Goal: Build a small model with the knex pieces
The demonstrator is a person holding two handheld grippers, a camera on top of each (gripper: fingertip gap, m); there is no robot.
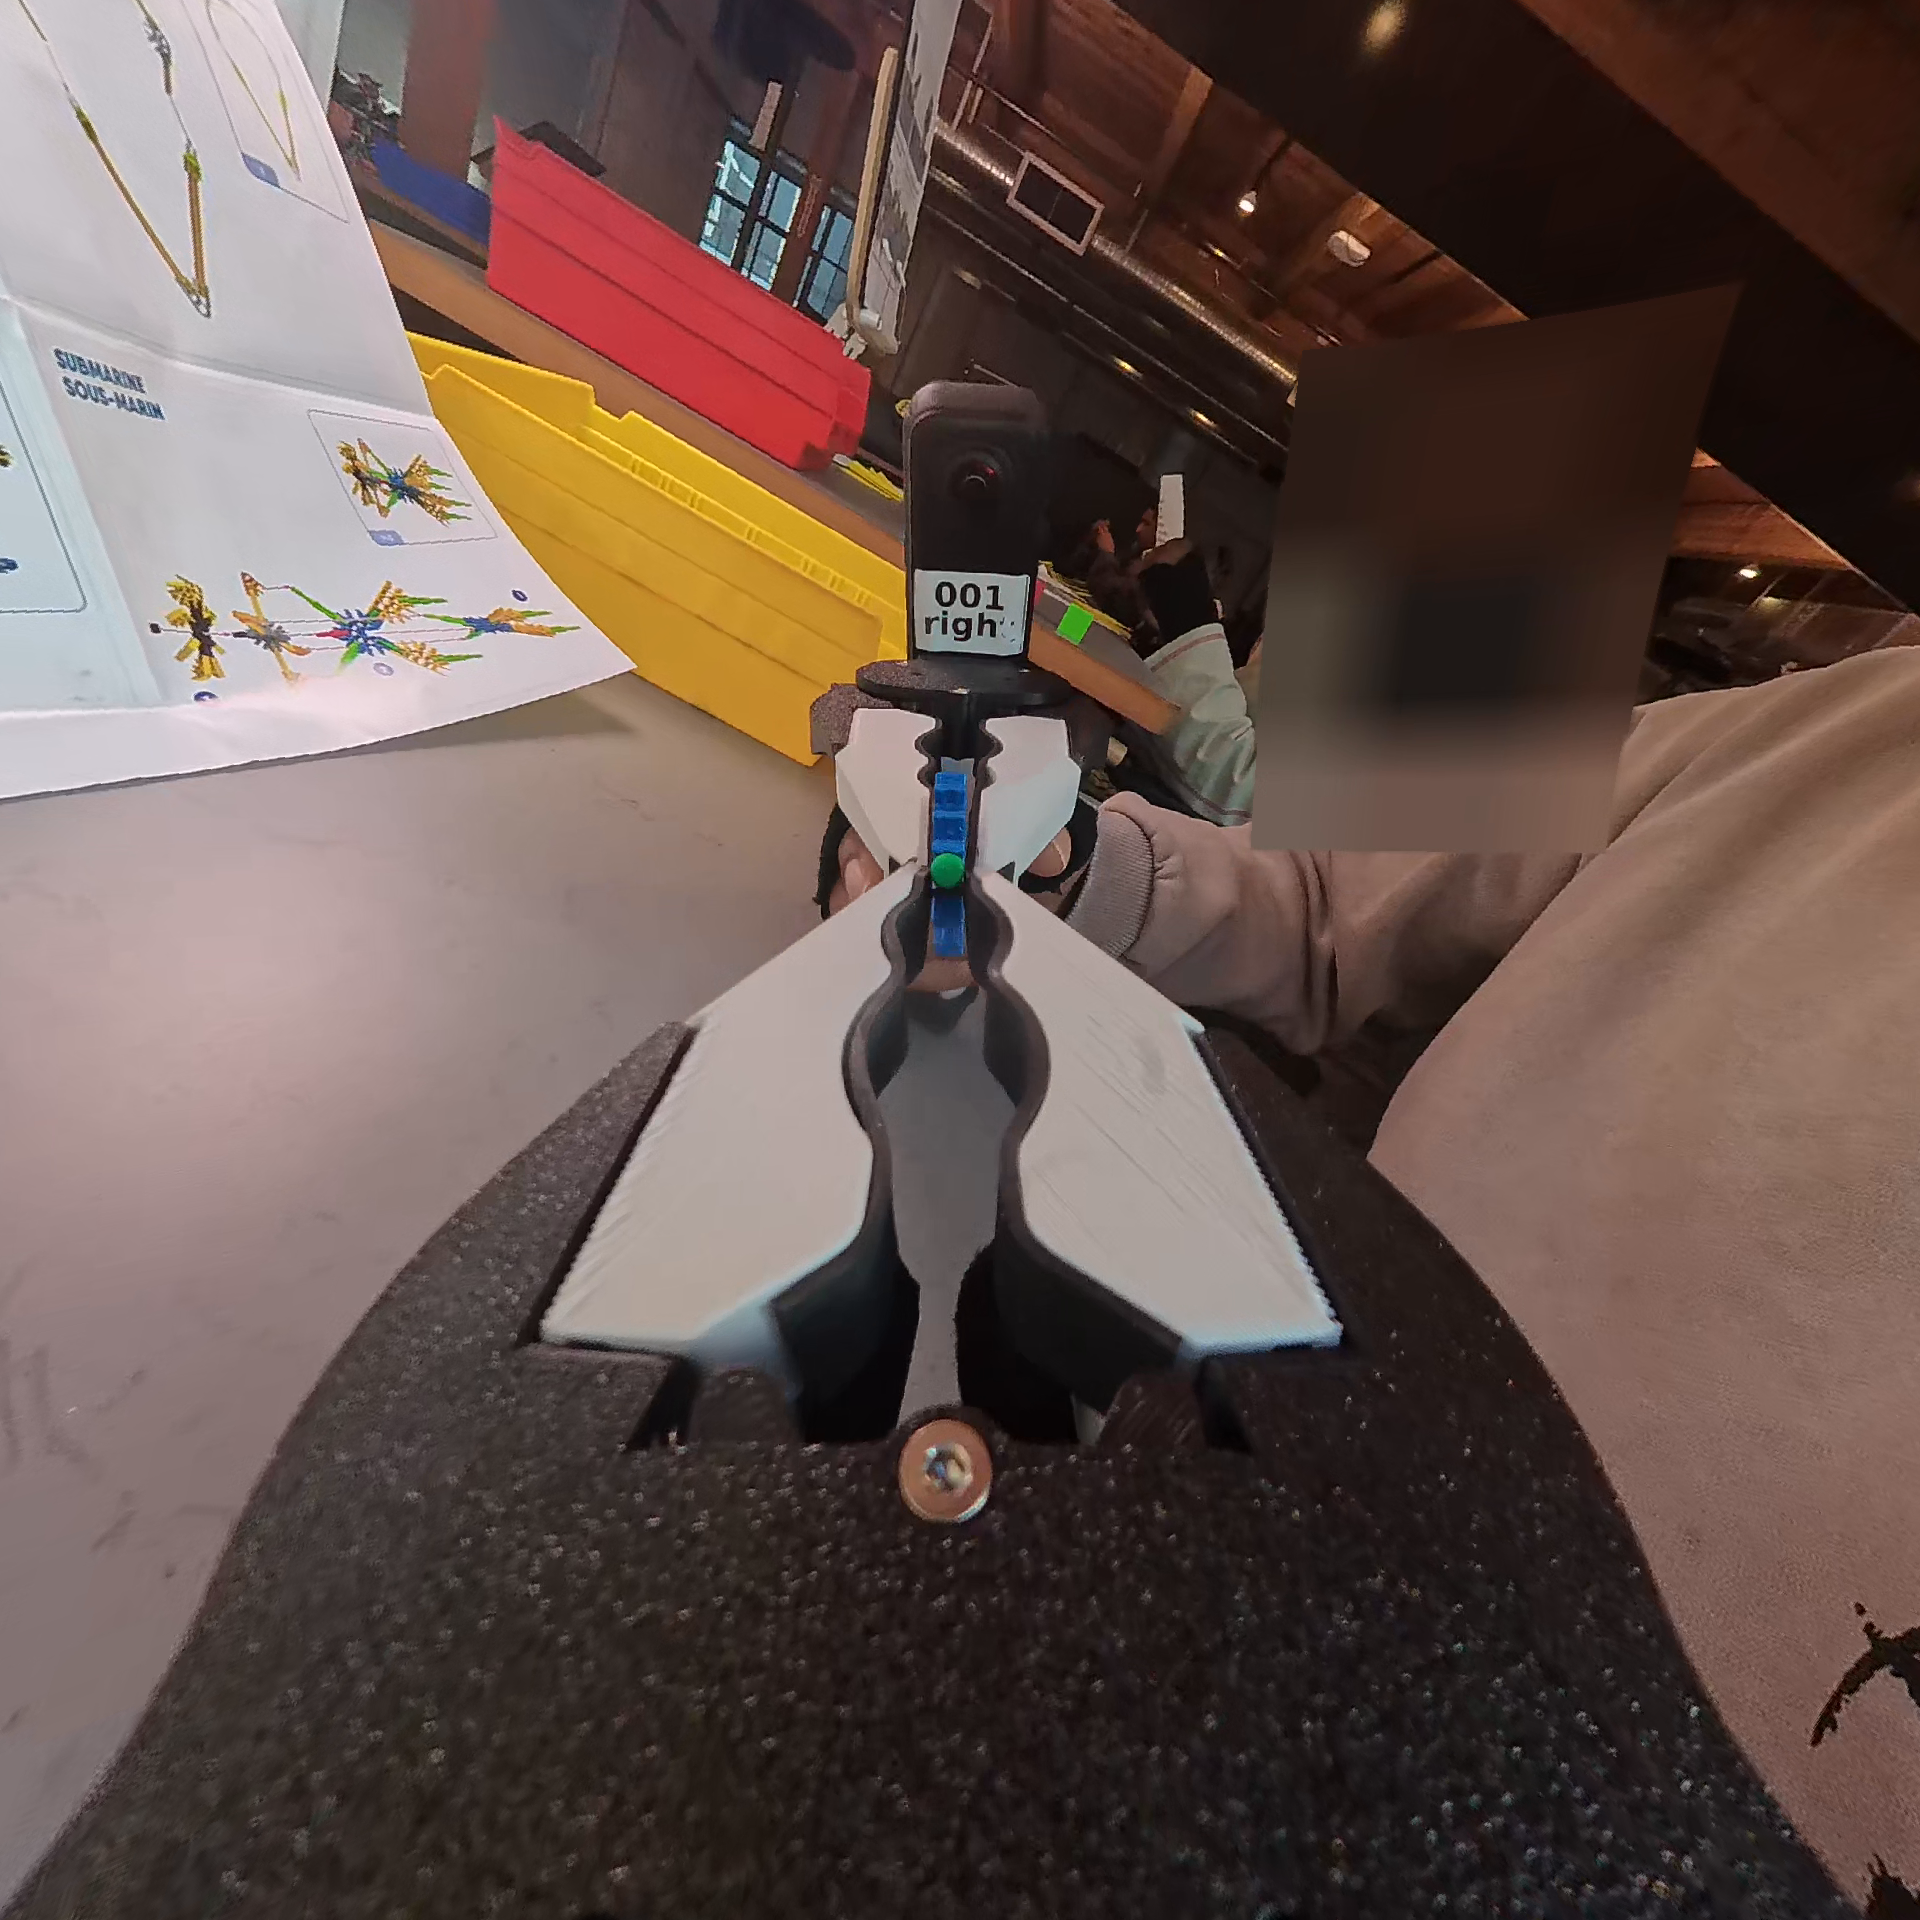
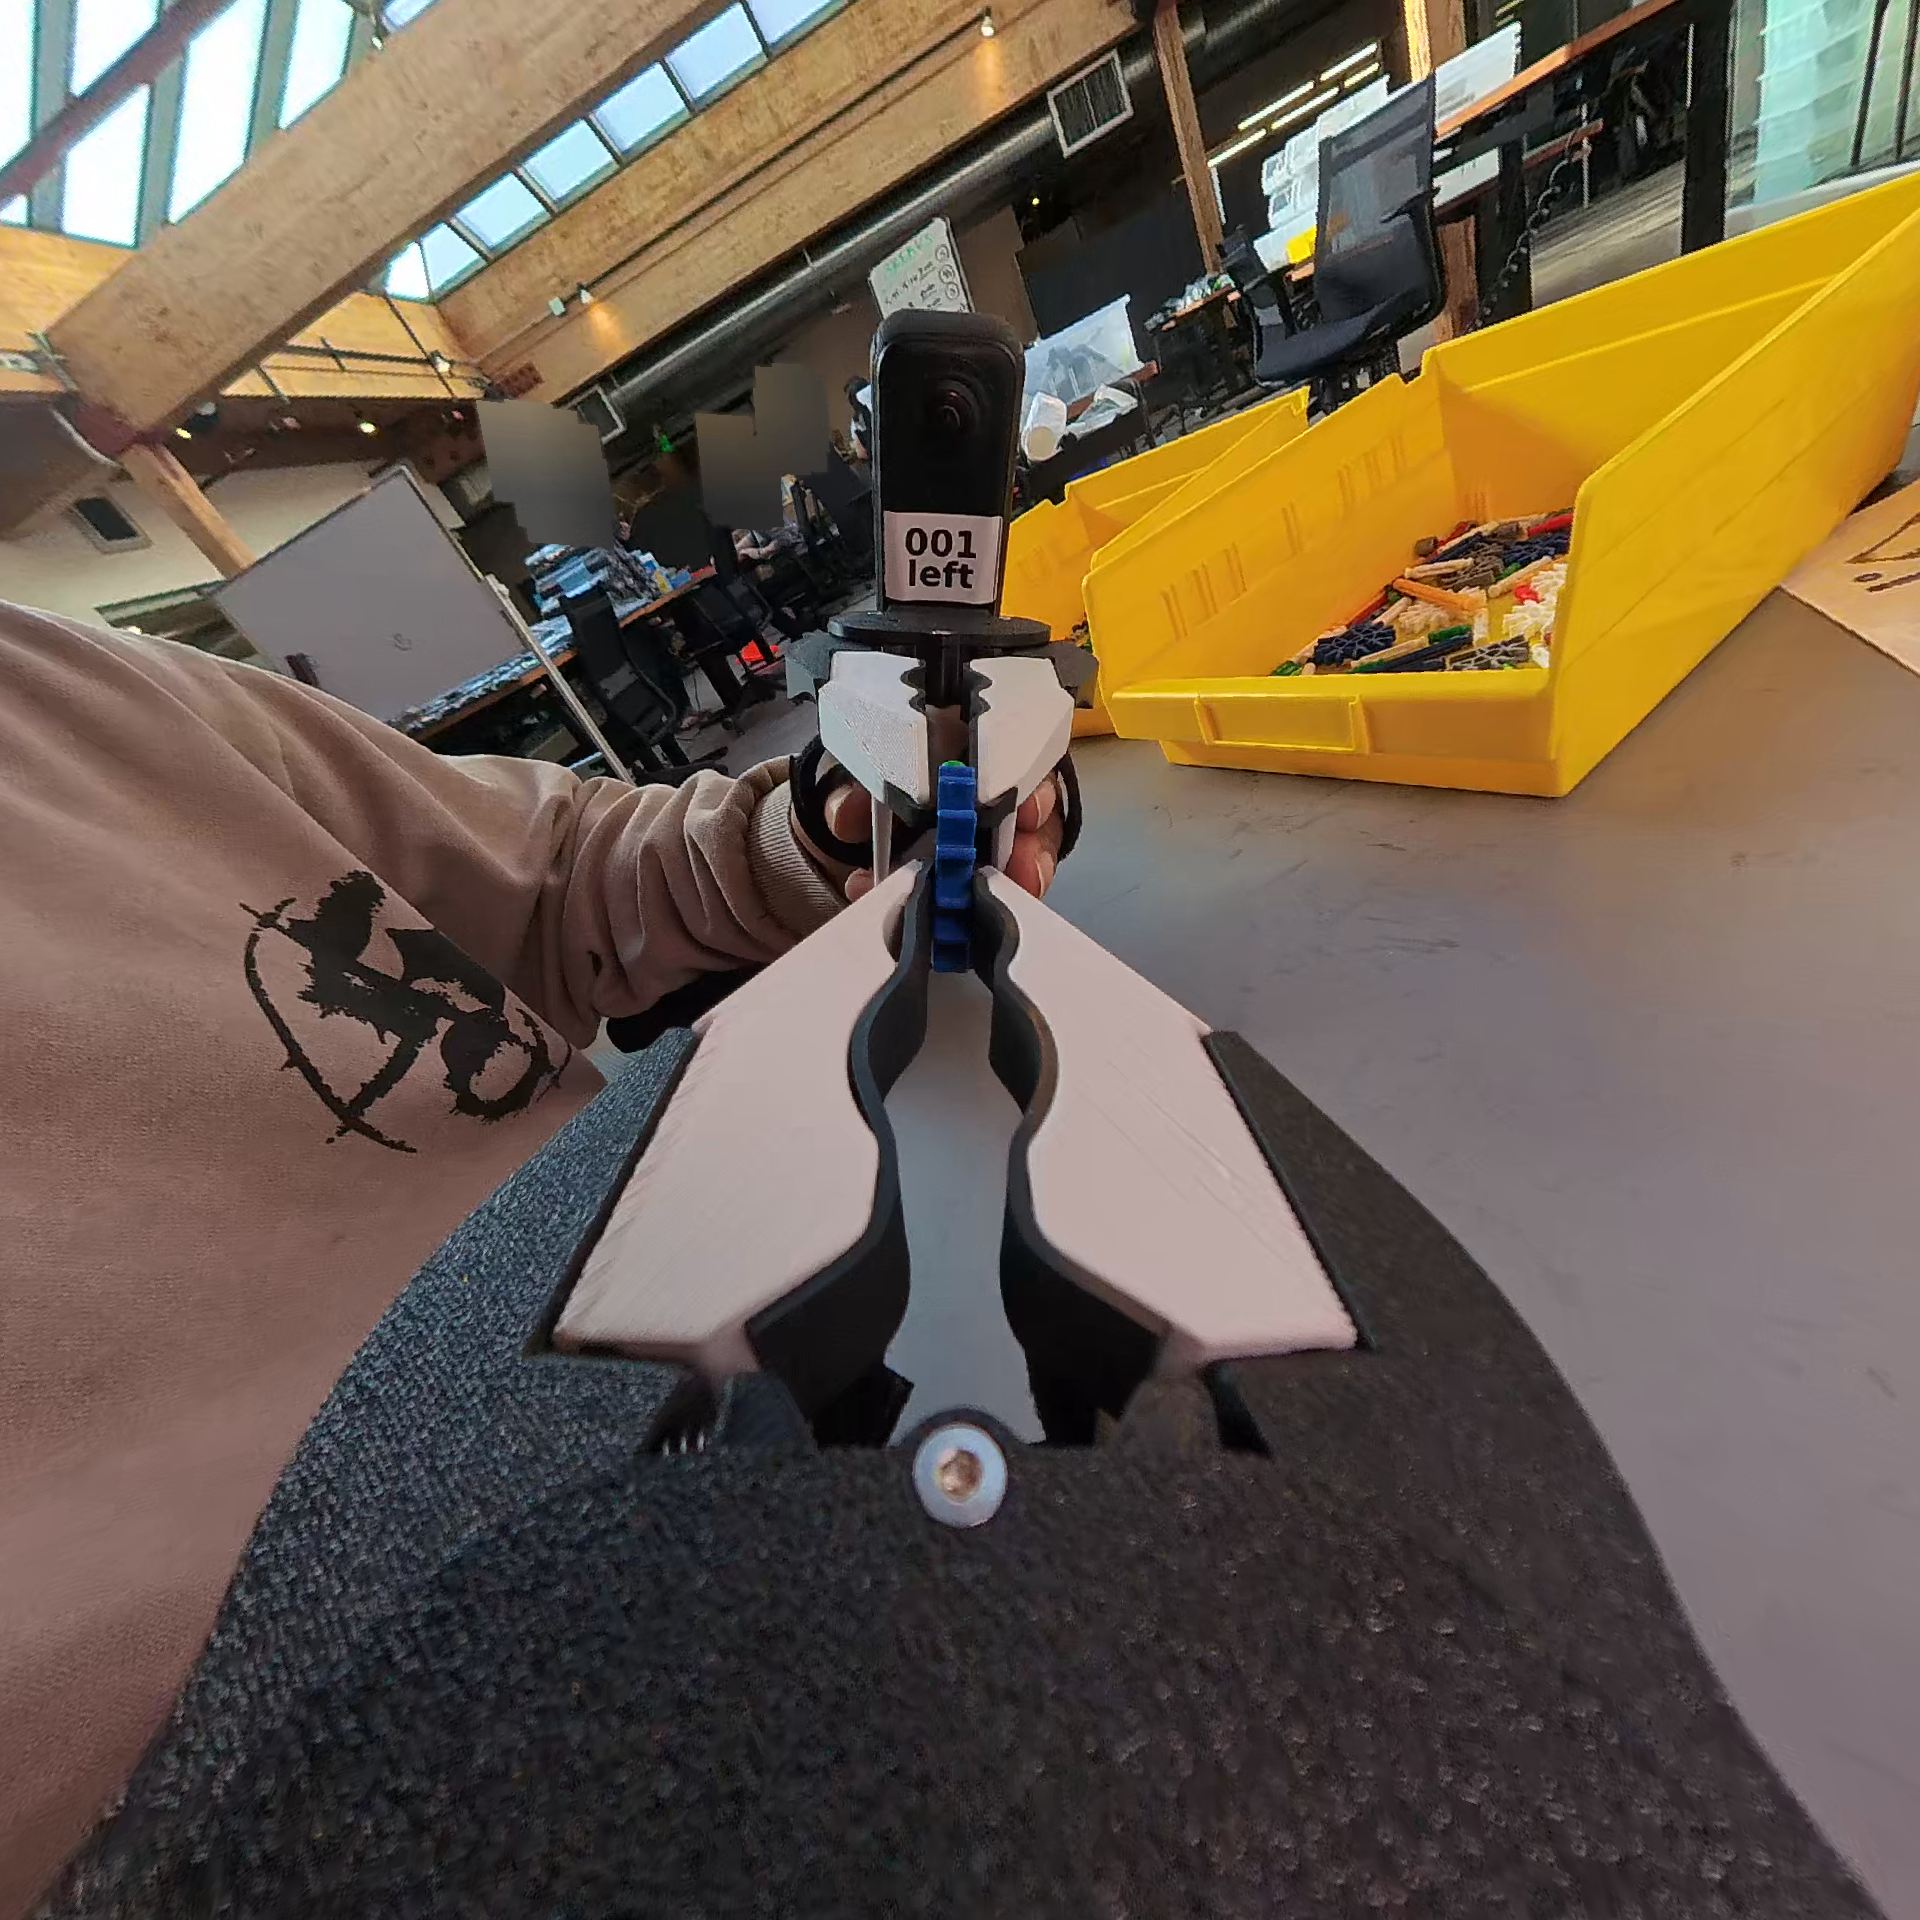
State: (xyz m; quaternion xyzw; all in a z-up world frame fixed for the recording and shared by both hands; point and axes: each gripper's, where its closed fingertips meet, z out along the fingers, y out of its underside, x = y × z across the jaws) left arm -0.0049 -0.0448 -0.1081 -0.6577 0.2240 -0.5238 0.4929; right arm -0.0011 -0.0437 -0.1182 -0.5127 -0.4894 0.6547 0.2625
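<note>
We worked over a grey table (image 1: 364, 987), with a yellow bin (image 2: 1351, 717) of mixed building pieces off to one side and a folded instruction sheet (image 1: 260, 468) propped beside it. The two grippers met tip to tip above the table.

The left gripper (image 1: 948, 925) was closed down to a narrow slot, as was the right gripper (image 2: 951, 920) facing it. Each was pinched on one end of the same small blue connector piece (image 1: 948, 831), which was held upright and edge-on between them, clear of the tabletop.

We judged that piece to be light, stiff moulded plastic. It looked smooth enough to twist in the pads if gripped only at a corner, so the flat faces were the place to hold it, with the notched edges left free.

A green rod tip (image 1: 945, 871) showed at the middle of the piece. We could not tell whether it was seated in a notch or only resting against it.
</note>
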